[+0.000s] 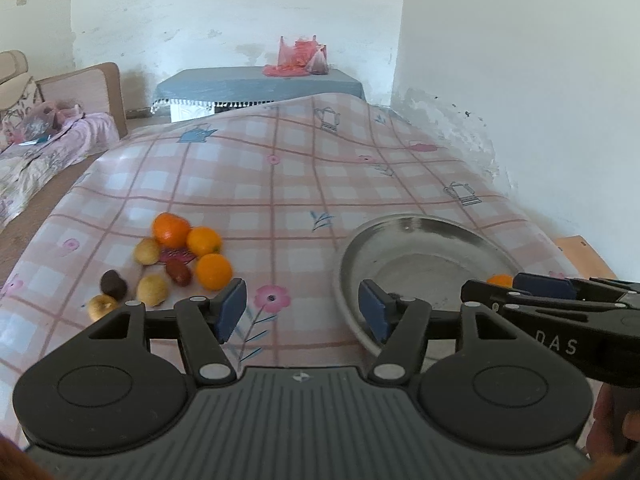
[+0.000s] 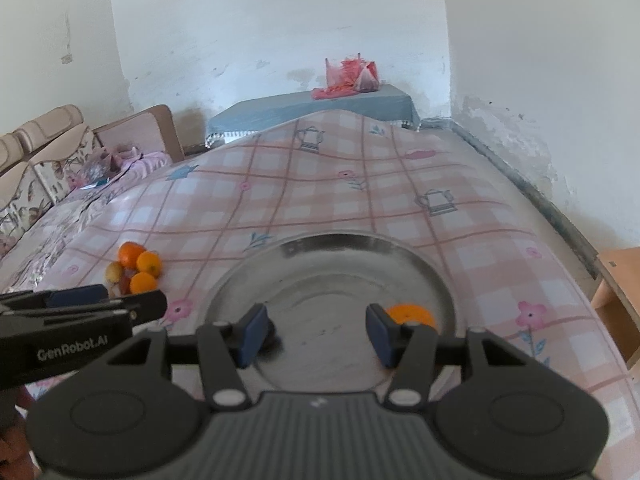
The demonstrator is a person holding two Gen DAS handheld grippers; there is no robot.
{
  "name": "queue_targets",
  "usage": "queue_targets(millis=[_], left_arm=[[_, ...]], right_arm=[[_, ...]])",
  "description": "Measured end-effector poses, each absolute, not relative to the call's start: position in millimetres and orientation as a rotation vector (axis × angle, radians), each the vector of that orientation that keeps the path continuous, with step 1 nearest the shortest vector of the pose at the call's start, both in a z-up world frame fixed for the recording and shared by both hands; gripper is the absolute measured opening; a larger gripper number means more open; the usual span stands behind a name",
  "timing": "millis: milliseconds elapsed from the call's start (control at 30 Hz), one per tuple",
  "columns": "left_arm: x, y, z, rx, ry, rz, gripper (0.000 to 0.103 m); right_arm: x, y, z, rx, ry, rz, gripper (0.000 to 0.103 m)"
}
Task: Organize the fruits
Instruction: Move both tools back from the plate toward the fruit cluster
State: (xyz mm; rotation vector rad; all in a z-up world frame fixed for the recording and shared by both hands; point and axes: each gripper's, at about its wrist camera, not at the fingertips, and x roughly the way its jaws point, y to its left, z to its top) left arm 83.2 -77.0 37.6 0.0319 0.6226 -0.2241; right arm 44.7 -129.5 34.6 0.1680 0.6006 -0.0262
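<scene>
Left tool (image 1: 302, 312): wide open, empty. Right tool (image 2: 316, 334): part open, empty, over plate (image 2: 360, 248); orange (image 2: 410, 314) just beyond its right pad. Fruit pile (image 1: 172, 264) lies ahead-left; we approach one fruit squarely.

A pink checked cloth (image 1: 280, 184) covered the desk; beyond stood a blue-covered stand (image 1: 256, 86) bearing red plastic bags (image 1: 300, 58).

A round, shallow metal plate (image 2: 436, 276) lies flat just beyond the right gripper's fingers (image 2: 378, 334). One orange (image 2: 412, 314) rests in it, behind the right-hand finger. A loose heap of fruits (image 1: 172, 264) — three oranges, pale yellow fruits, dark reddish ones — lies beyond the left gripper's left finger (image 1: 230, 310).
</scene>
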Motion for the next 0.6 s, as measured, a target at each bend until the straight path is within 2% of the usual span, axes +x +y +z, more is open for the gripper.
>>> queue_targets(millis=[600], left_arm=[[66,-37,37,-0.003,0.617,-0.135,0.076]], right_arm=[[51,-83,31,0.142,0.624,0.061,0.054]])
